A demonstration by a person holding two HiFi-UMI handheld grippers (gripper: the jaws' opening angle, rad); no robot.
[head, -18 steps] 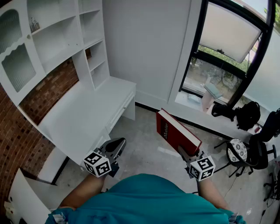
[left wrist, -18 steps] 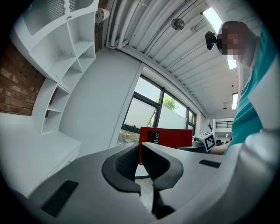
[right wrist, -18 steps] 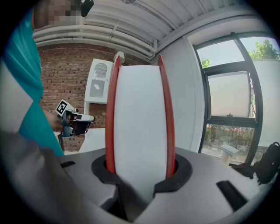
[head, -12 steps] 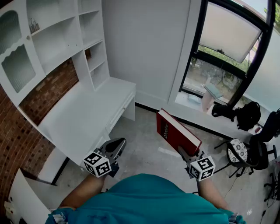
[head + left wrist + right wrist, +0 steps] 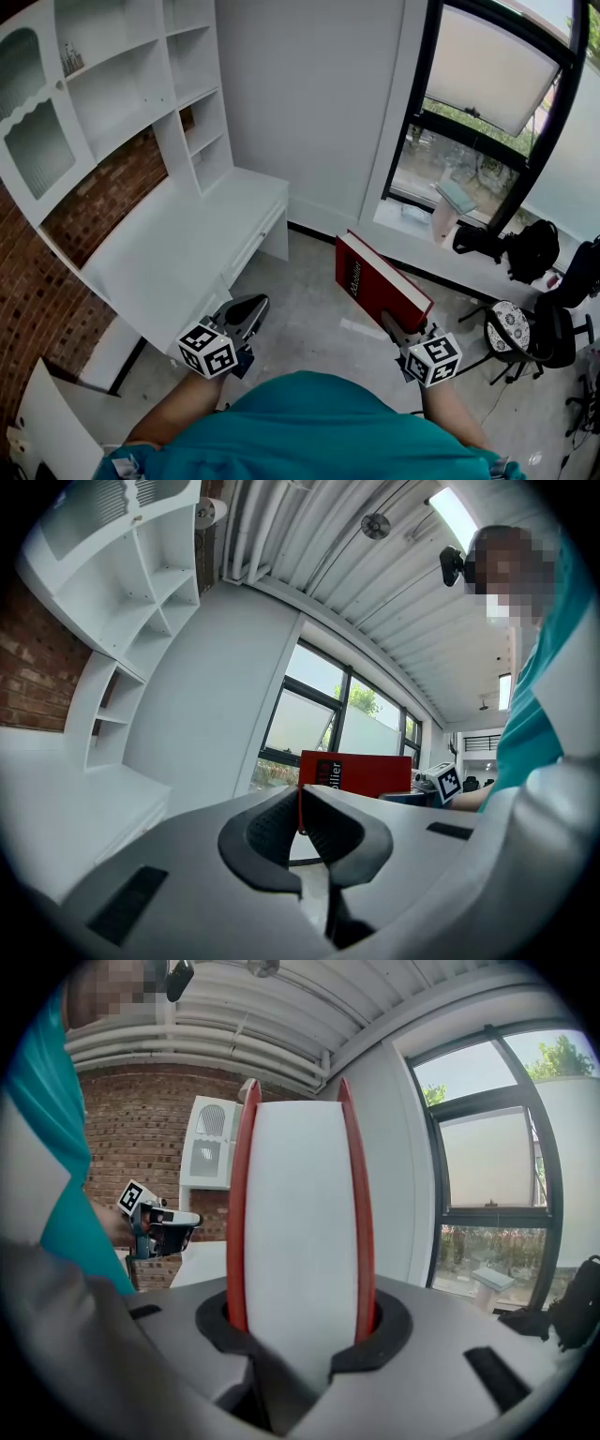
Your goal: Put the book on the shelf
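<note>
Person in a teal top (image 5: pixel 309 427), seen from above, holding a two-jaw gripper in each hand next to a white desk (image 5: pixel 187 248).

The right gripper (image 5: pixel 392 326) is out in front of the person, well to the right of the desk and clear of it. It is clamped on a thick red hardback book (image 5: pixel 380 281). The jaws press on both red covers, with the white page edges facing back toward the gripper. The book juts forward and up from the jaws, tilted, with its spine and white lettering turned toward the desk. It touches neither the desk nor the floor (image 5: pixel 309 319).

The left gripper (image 5: pixel 253 307) is just off the front right corner of the desk, between the desk and the book. Its jaw tips are closed together with nothing between them.

White shelves (image 5: pixel 141 84) rise from the back of the desk against a red brick wall (image 5: pixel 56 281). Their open compartments are mostly bare; a few small items stand on one upper shelf, too small to identify. Far to the right of the desk are a black-framed window (image 5: pixel 487 122) and a black office chair (image 5: pixel 525 328).
</note>
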